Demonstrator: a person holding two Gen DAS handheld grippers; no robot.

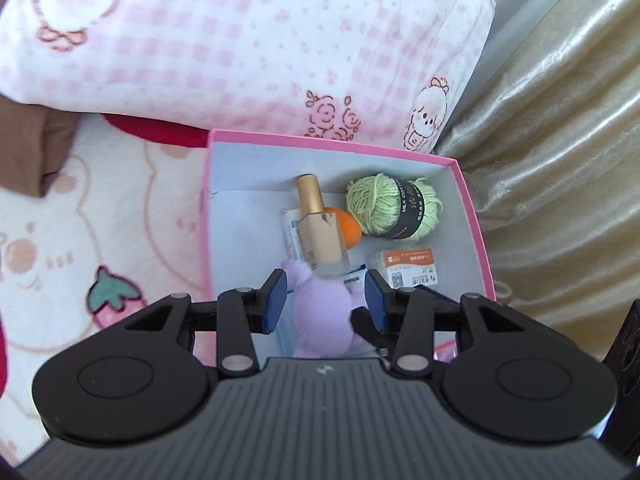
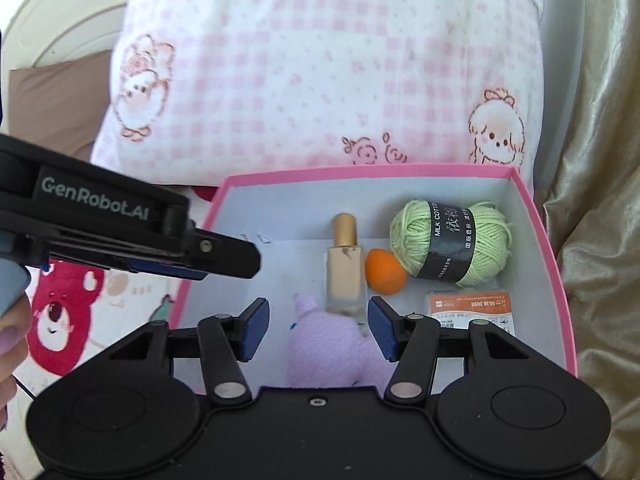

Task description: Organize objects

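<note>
- Both grippers hang over an open pink box (image 2: 554, 264) on a cartoon-print blanket (image 1: 80, 216).
- Right gripper (image 2: 318, 328): jaws apart and empty, blue pads (image 2: 254, 332) clear of everything below.
- Left gripper (image 1: 326, 300): jaws parted, nothing clamped. In its own view the purple plush (image 1: 320, 320) shows between the pads; whether they touch it cannot be told. In the right wrist view this gripper reaches in side-on over the box's left wall.
- The plush lies nearest in the box, right under both sets of jaws.
- Just beyond it, a bottle (image 2: 346, 276) with a gold cap lies flat, cap toward the far wall, its base touching the plush.
- An orange ball (image 2: 384, 272) sits against the bottle's right side, touching green yarn (image 2: 452, 240) in the far right corner.
- An orange-labelled packet (image 2: 468, 310) lies near the right wall, in front of the yarn.
- Behind the box, a pink checked pillow (image 2: 320, 64); a gold curtain (image 1: 560, 120) hangs at right.
</note>
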